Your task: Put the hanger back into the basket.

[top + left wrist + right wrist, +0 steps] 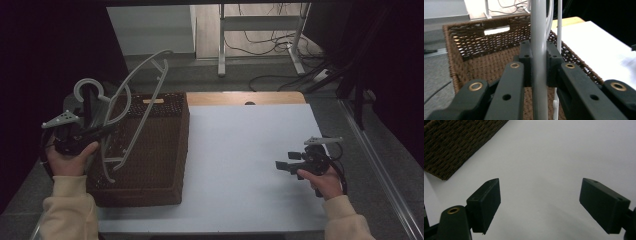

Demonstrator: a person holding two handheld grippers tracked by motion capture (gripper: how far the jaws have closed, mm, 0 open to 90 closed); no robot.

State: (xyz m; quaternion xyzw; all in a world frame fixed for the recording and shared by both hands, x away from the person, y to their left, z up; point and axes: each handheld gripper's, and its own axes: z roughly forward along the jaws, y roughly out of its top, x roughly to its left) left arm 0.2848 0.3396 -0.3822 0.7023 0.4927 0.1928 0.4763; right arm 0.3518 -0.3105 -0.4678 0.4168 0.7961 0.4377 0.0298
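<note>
Plainly, the left tool (539, 65) is clamped on a grey hanger (134, 95) above the wicker basket (170, 150); the right tool (540, 205) hovers spread apart over the white worktop (240, 155); no writing is legible.

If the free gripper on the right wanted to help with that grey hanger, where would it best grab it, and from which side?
Probably the long straight bar of the hanger, coming from the open table side. It slants free above the basket, thin enough for the right gripper, whose jaws stand open. The left gripper already clamps the neck below the hook.
</note>
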